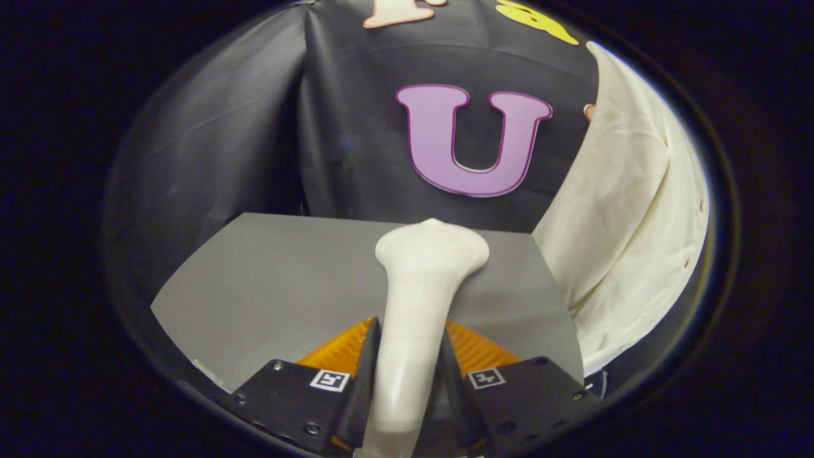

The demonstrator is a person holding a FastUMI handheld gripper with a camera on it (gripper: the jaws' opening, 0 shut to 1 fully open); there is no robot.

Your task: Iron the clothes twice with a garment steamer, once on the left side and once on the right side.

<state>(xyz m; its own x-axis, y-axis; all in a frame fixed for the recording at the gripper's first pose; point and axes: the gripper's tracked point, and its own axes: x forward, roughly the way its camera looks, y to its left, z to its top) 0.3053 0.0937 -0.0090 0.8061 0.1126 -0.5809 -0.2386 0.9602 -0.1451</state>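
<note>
Between the two fingers of the gripper (408,369) stands the steamer (416,305), its slim handle pinched on both sides by the jaws and its wider head reaching forward over the grey bench (267,286). It looks like hard, smooth plastic: stiff, probably slippery, and likely top-heavy at the head, so a firm hold low on the narrow handle, as now, seems right. Off the bench's right edge hangs the pale garment (629,210), draped in loose folds. It reads as thin, soft cloth, light enough to sway or bunch under pressure, so I judge the head should stroke it gently, one side and then the other
</note>
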